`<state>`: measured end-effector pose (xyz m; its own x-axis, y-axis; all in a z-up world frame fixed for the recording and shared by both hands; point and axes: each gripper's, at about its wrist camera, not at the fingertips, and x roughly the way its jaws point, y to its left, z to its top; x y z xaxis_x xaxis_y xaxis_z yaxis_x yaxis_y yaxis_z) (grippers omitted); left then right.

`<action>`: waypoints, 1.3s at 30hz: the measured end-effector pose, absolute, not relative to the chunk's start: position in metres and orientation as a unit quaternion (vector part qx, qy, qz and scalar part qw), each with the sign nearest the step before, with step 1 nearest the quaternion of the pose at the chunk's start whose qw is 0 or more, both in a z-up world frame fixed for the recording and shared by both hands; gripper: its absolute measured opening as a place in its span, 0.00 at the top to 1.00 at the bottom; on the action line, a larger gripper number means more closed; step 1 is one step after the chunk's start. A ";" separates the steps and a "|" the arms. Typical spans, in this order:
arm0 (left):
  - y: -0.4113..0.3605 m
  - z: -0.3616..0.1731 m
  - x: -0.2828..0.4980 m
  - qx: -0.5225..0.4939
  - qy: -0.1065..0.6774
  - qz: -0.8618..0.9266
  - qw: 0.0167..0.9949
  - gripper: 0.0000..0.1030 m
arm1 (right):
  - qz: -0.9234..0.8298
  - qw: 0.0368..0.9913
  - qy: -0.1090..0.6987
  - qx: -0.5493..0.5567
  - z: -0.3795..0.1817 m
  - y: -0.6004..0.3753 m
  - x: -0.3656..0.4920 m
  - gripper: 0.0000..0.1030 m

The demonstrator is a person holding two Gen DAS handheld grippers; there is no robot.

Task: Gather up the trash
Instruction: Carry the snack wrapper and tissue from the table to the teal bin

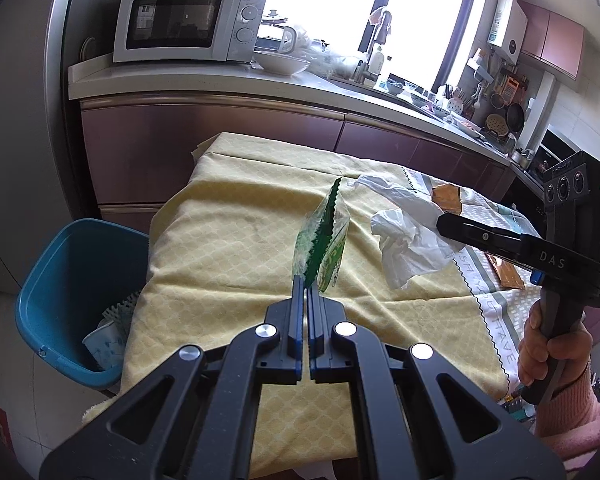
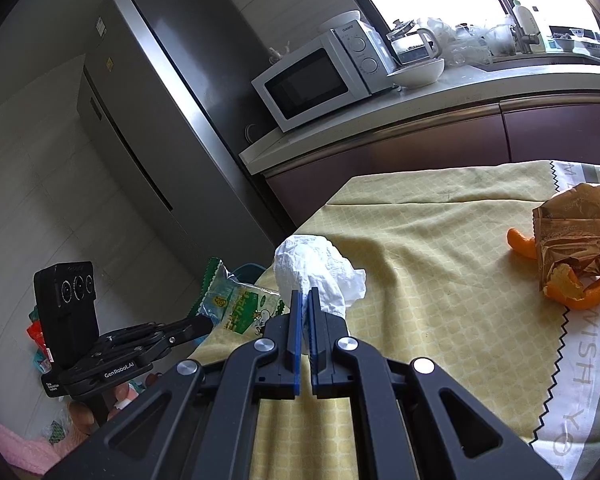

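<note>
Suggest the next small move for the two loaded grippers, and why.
Probably carry both toward the blue bin beside the table: the left gripper is shut on a green wrapper, the right gripper on a crumpled tissue, both lifted off the yellow cloth.

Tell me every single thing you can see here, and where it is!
wrapper: 1, green and clear, pinched in the left tool, above the cloth
tissue: 1, white, crumpled, pinched in the right tool
foil bag: 1, brown-gold, lying on the cloth, far right
orange peel: a few pieces, orange, beside and under the foil bag
cloth: 1, yellow, covering the table
bin: 1, blue, on the floor left of the table, some trash inside
microwave: 1, white, on the counter
bowl: 1, white, next to the microwave
fridge: 1, grey, left of the counter
left tool: 1, black, shut on the wrapper
right tool: 1, black, shut on the tissue
hand: 1, pink sleeve, holding the right tool's handle
</note>
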<state>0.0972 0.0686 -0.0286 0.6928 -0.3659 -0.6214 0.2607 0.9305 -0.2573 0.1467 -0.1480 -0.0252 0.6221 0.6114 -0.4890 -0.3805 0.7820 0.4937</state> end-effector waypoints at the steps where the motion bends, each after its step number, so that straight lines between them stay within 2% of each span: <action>1: 0.071 -0.028 0.097 -0.076 0.353 -0.169 0.917 0.98 | 0.282 0.883 0.333 0.173 -0.025 -0.146 0.147 0.98; 39: 0.158 -0.025 0.079 -0.110 0.340 -0.084 0.930 0.98 | 0.353 0.855 0.351 0.143 -0.023 -0.070 0.170 0.98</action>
<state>0.0792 0.1583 -0.0251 0.7543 -0.2310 -0.6145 0.0816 0.9618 -0.2613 0.1697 -0.0697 -0.0234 0.5044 0.7038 -0.5002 -0.5024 0.7104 0.4929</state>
